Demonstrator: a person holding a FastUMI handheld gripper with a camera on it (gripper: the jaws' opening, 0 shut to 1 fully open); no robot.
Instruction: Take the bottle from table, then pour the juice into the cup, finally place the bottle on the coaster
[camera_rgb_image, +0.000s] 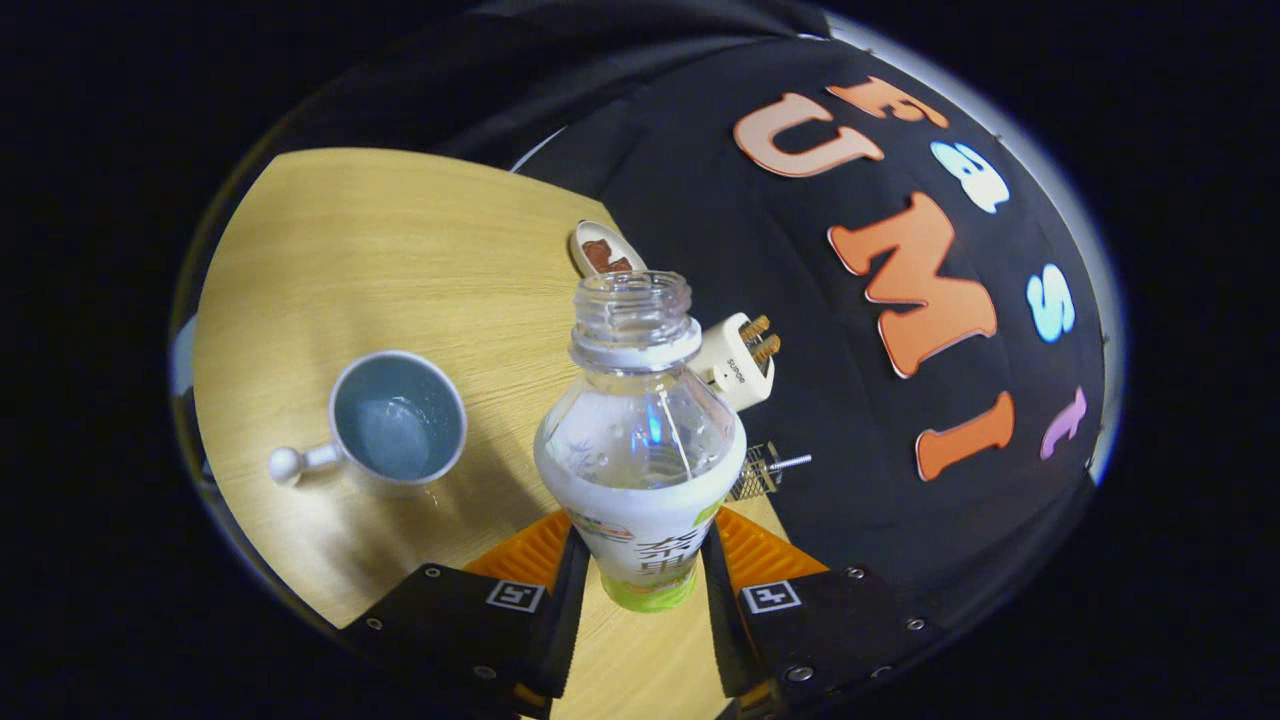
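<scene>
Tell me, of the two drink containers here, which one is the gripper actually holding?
The clear uncapped bottle. It sits between the gripper fingers, both pressing its labelled lower part. The blue-lined cup stands apart on the wooden table, untouched.

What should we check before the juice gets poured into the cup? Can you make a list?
1. Hold on the bottle: gripper has both fingers pressing its lower body. Ok.
2. Cap off: the bottle's neck is open. Ok.
3. Cup upright and open, on the table beside the bottle. Ok.
4. Bottle mouth over the cup: not yet, the cup sits off to the side. Not ok.
5. Juice in the bottle: the clear upper part looks empty. Cannot tell.
6. Coaster ready for later: cannot tell.
</scene>
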